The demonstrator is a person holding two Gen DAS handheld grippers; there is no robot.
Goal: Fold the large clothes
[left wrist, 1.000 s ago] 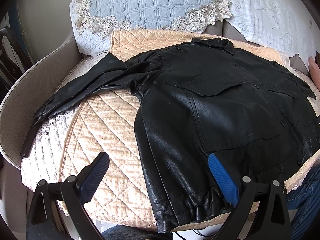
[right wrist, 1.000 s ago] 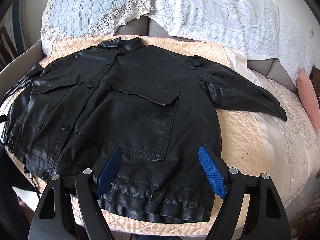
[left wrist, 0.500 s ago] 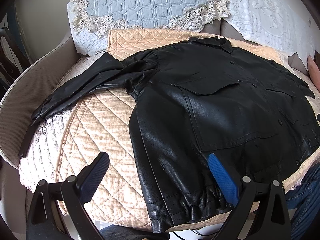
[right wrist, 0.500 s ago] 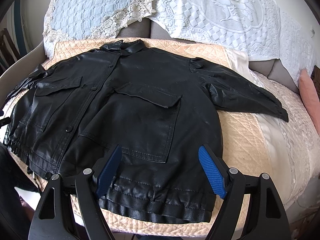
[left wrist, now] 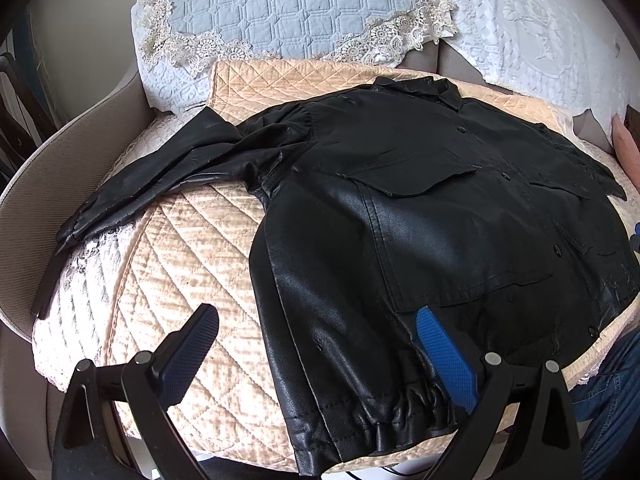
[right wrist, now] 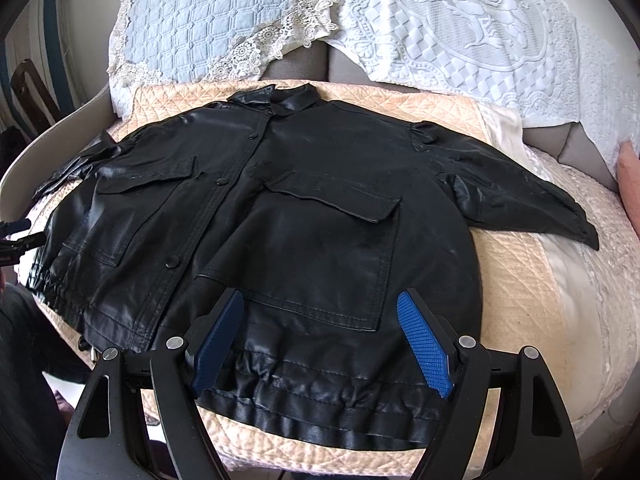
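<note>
Both the left tool [left wrist: 316, 354] and right tool [right wrist: 320, 340] hover spread apart, empty, just above the near hem of the black jacket [right wrist: 280, 220] lying flat ahead on the quilted sofa cover [left wrist: 180, 272], where slick leather could slip from a shallow pinch.

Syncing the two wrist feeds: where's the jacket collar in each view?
Left wrist: collar upper right of centre, at the far end of the black jacket.
Right wrist: collar upper left of centre, above the button placket.
Shared landmark: blue quilted cushion with lace trim, just behind the collar in both.
</note>
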